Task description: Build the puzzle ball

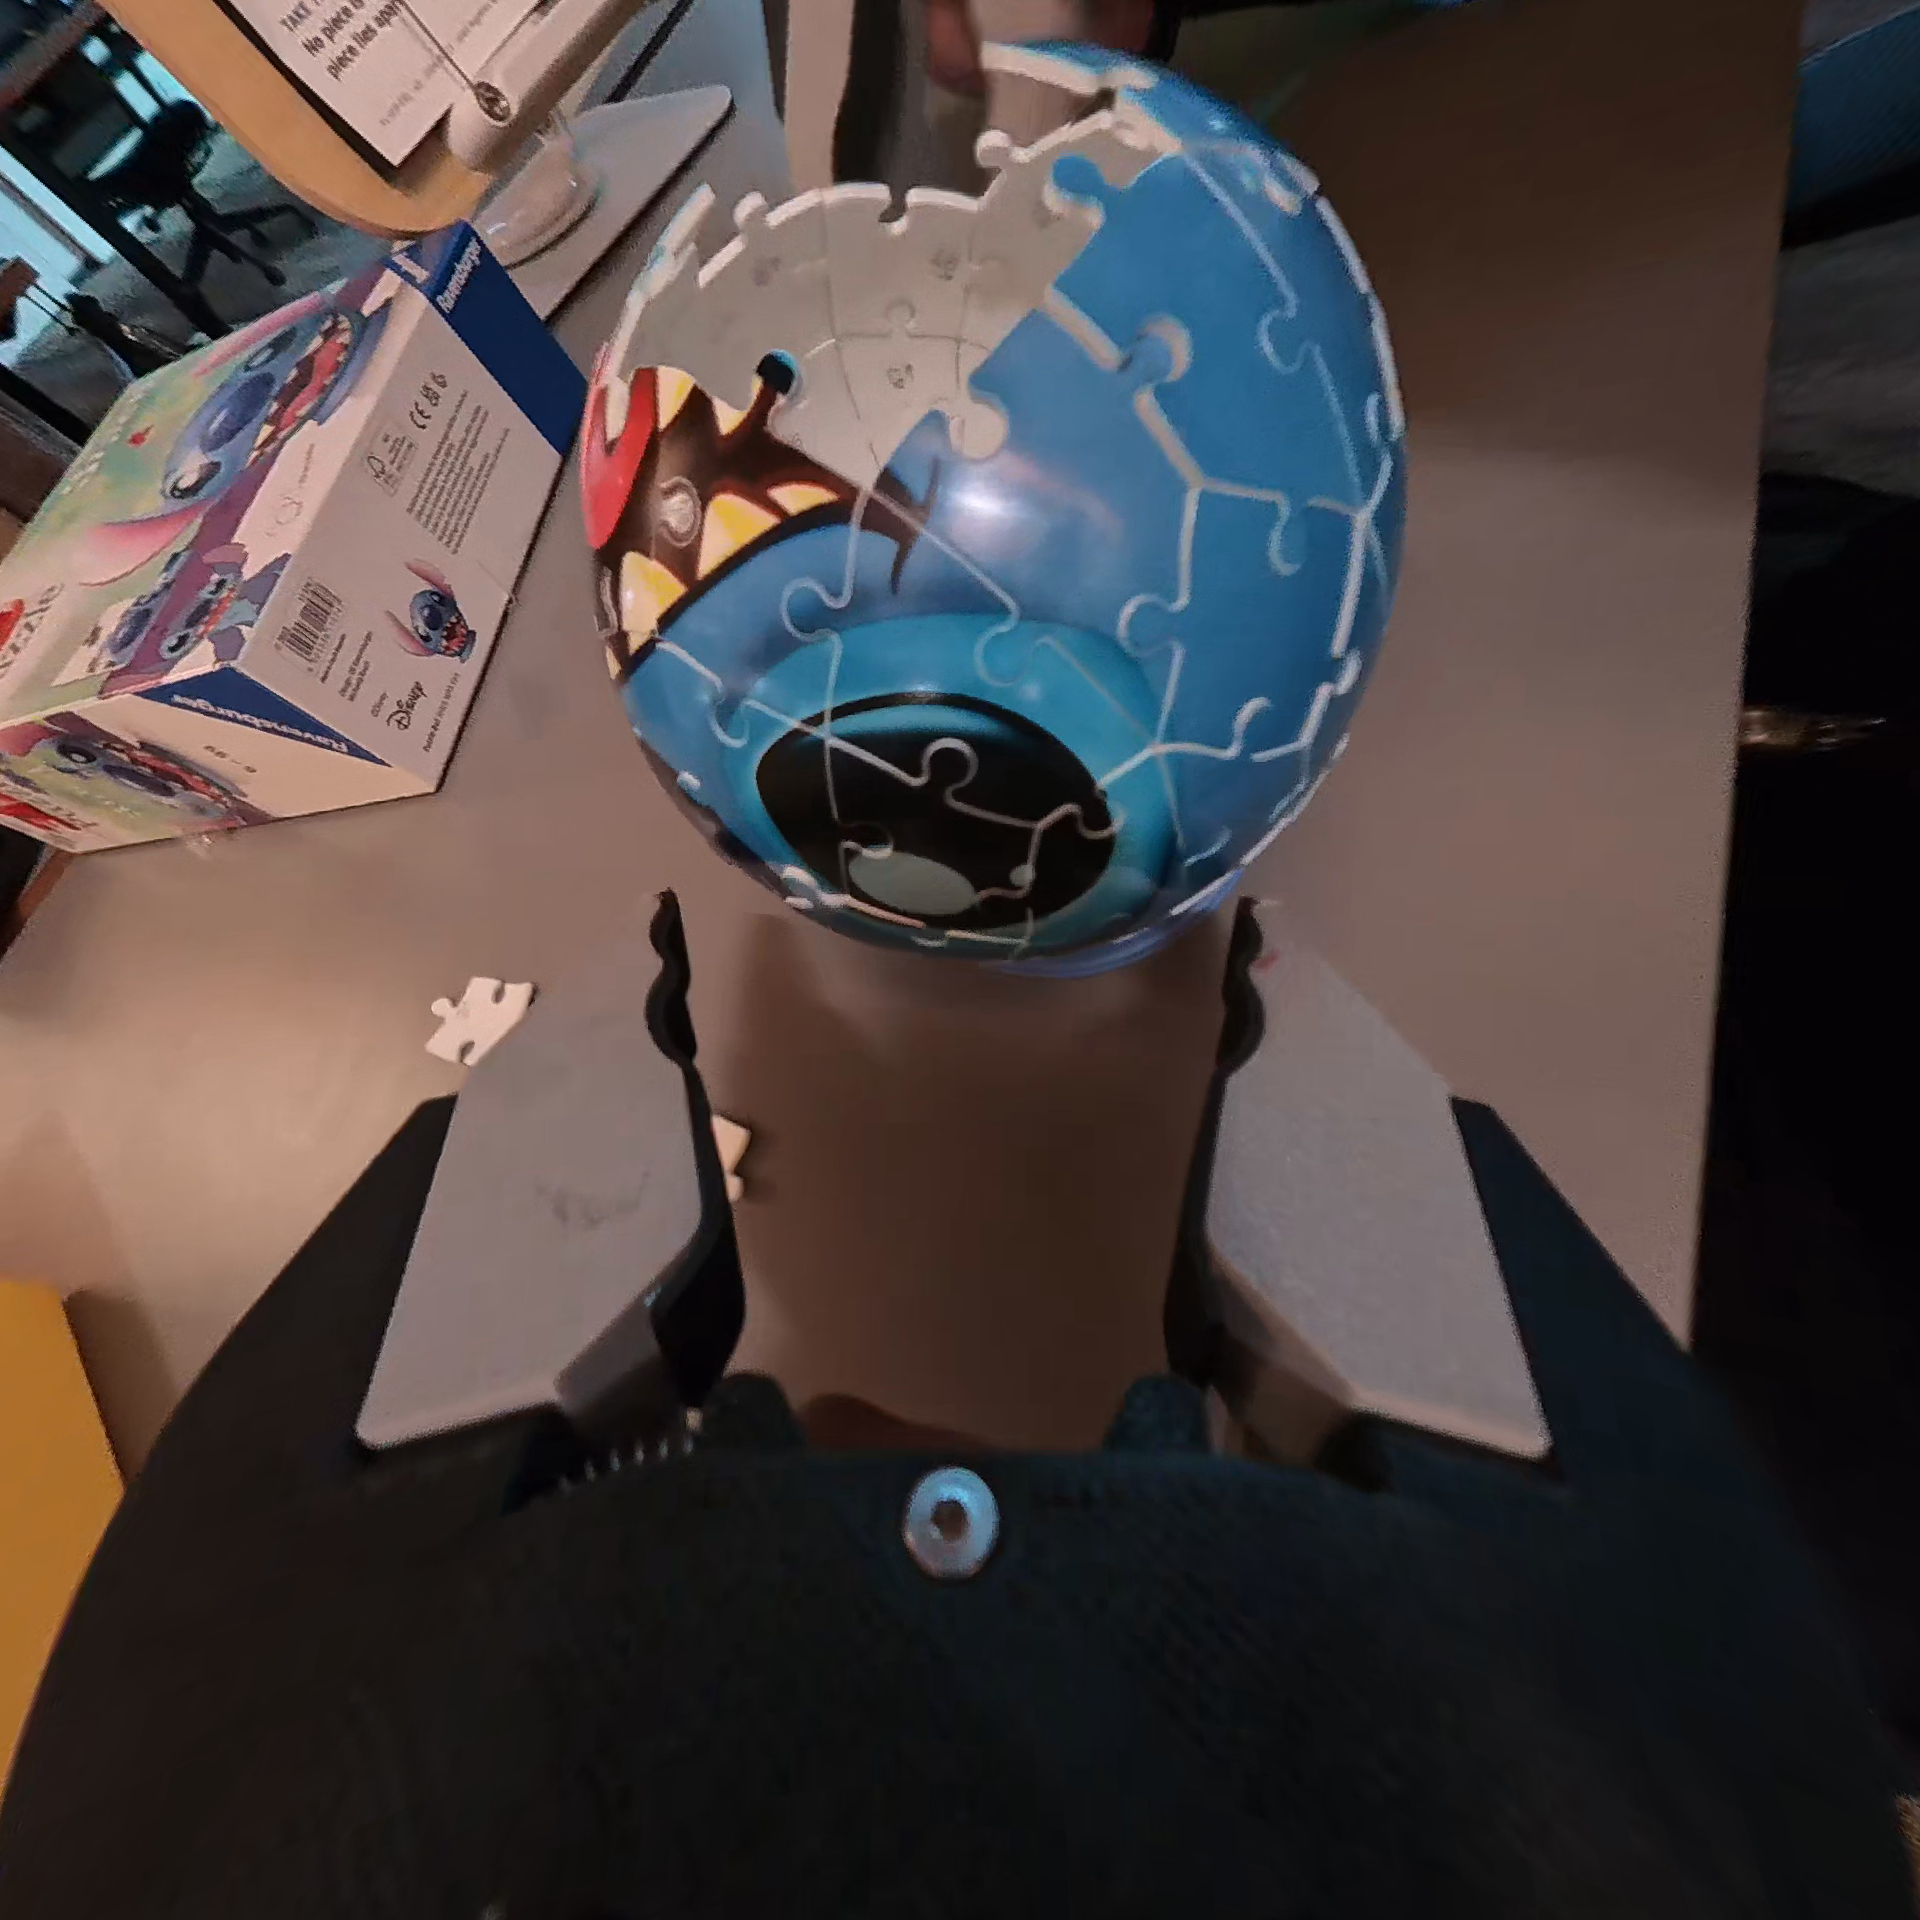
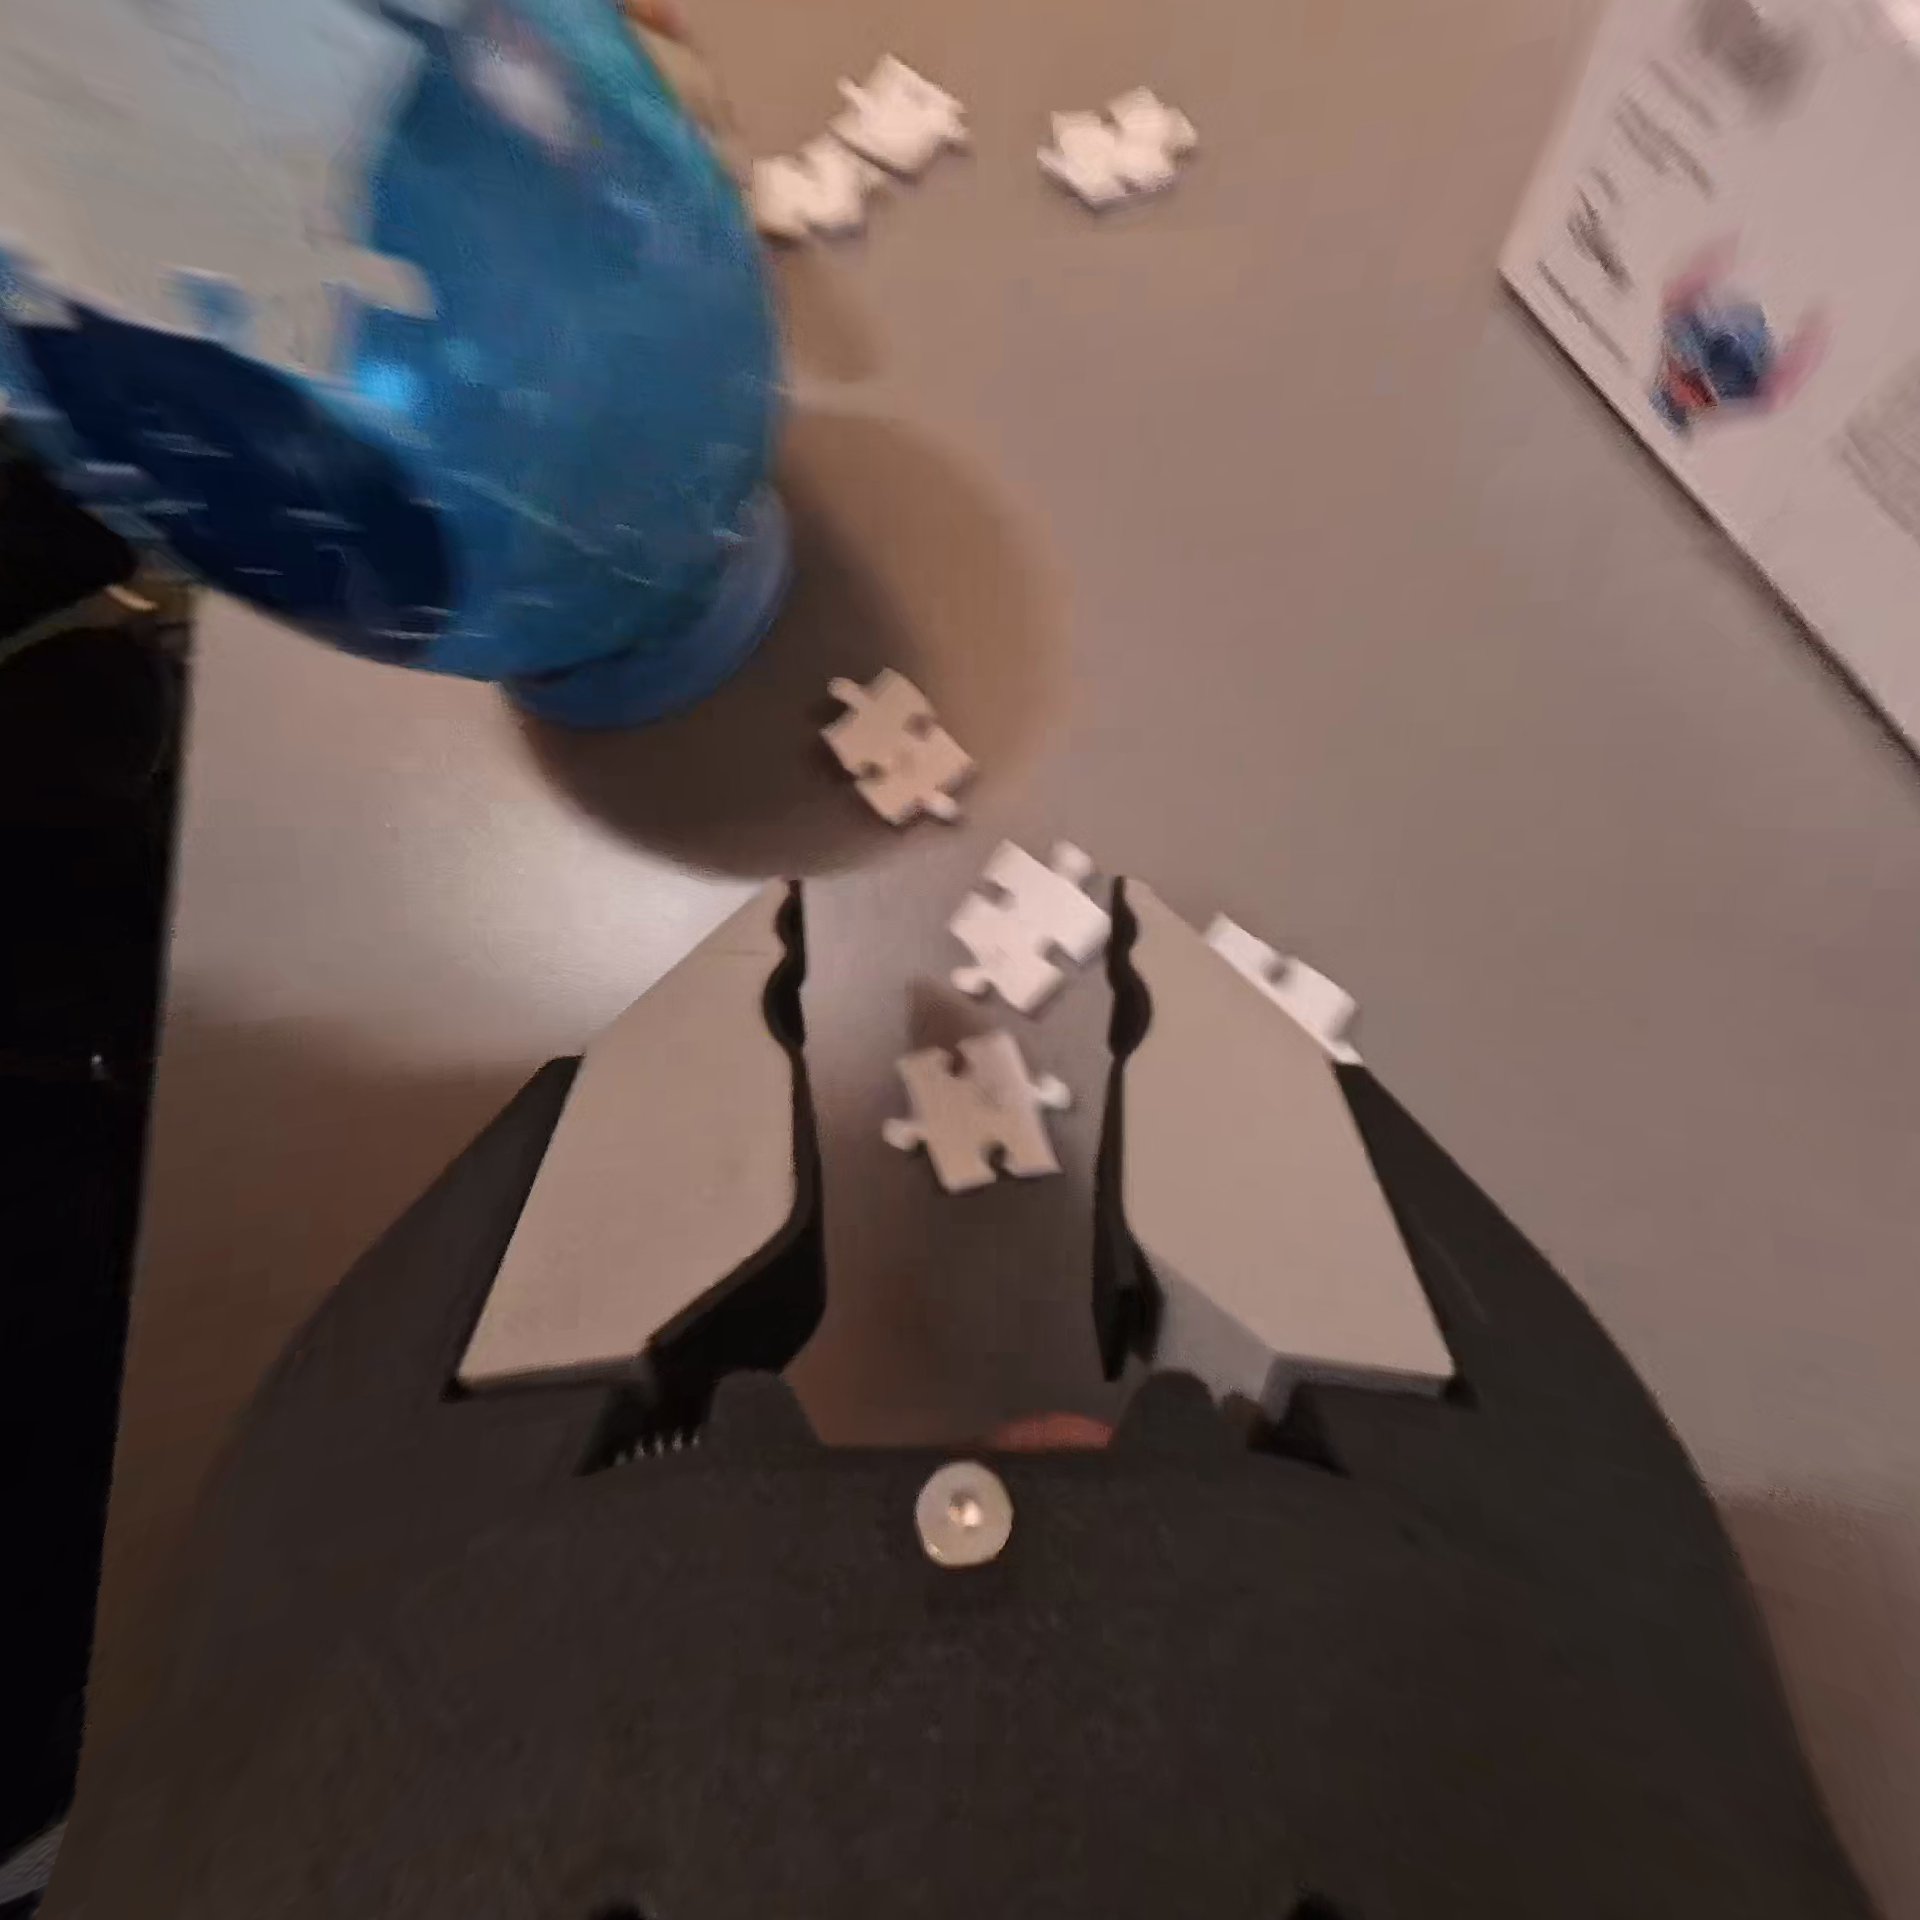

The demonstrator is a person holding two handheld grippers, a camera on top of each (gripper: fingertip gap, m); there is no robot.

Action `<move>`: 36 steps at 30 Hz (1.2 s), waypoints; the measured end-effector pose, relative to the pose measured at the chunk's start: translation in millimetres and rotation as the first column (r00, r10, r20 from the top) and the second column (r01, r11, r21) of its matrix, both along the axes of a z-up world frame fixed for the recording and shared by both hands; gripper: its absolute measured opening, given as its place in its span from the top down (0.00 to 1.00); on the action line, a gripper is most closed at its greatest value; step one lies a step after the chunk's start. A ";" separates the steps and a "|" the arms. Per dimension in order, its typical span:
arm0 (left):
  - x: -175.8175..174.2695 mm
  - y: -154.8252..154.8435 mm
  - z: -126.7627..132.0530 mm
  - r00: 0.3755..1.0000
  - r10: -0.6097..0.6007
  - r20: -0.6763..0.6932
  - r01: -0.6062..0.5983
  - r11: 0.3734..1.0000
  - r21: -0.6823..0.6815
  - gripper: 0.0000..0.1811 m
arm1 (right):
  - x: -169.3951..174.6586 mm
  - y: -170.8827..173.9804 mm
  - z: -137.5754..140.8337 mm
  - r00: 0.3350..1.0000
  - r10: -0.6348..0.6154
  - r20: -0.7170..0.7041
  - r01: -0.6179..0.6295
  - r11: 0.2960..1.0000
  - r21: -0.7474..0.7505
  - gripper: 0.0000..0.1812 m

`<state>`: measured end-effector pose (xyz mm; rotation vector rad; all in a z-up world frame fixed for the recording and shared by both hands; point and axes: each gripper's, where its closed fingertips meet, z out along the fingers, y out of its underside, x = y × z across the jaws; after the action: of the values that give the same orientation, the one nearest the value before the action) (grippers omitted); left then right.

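Your left gripper [image 1: 951, 914] is spread wide and holds nothing; its tips sit just short of the ball [image 1: 997, 520], one on each side of the lower edge. The ball stands on the table [image 1: 312, 1039], partly built, with an open gap at the top showing white piece backs. A loose piece [image 1: 480, 1018] lies left of your left finger, and the box [image 1: 281, 540] sits farther off to the left.

Your right gripper [image 2: 956, 894] is open at a narrower gap, empty, above the table. Two pieces [image 2: 977, 1112] lie between its fingers, a third [image 2: 899, 743] just beyond them near the ball's base, and three more [image 2: 1117, 140] farther off. The ball is blurred at upper left in this view.
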<state>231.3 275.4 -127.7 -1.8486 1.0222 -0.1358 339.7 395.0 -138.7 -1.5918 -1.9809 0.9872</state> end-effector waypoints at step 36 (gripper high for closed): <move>17.6 -23.7 19.8 0.938 0.148 0.315 -0.122 0.987 -0.100 0.48 | -52.8 -107.3 27.8 0.918 0.225 -0.328 -0.262 0.962 -0.074 0.38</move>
<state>248.9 251.7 -108.0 -1.8853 0.6690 -0.3873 287.0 287.8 -110.9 -1.1647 -1.9517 1.3839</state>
